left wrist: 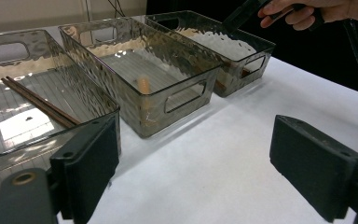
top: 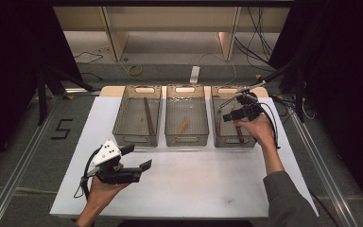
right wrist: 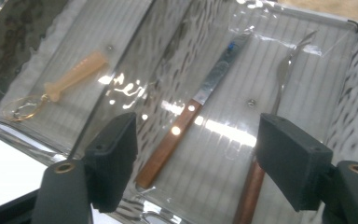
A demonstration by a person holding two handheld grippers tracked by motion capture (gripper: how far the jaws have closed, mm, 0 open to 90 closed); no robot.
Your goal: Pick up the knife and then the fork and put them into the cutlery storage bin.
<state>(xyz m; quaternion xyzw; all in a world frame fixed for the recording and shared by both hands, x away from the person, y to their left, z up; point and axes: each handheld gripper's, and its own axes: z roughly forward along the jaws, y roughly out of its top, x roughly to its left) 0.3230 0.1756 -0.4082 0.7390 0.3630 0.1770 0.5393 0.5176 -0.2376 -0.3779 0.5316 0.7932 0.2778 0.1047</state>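
Three clear bins stand side by side on the white table top (top: 194, 184). The left bin (top: 136, 140) holds dark chopsticks (top: 148, 116), and a beige stick-like piece (top: 183, 126) lies in the middle bin (top: 185, 141). In the right bin (top: 227, 143) lie a wooden-handled knife (right wrist: 186, 116) and a wooden-handled fork (right wrist: 279, 77). My right gripper (right wrist: 198, 158) hangs over that bin, open, with the knife lying on the bin floor below its jaws. My left gripper (top: 137, 157) hovers in front of the left bin, open and holding nothing.
Bare white table lies in front of the bins. Metal rails (top: 23, 156) run along both sides of the table. Cables and a shelf frame (top: 170, 28) sit on the floor beyond the far edge. A "5" mark (top: 61, 128) is on the floor at the left.
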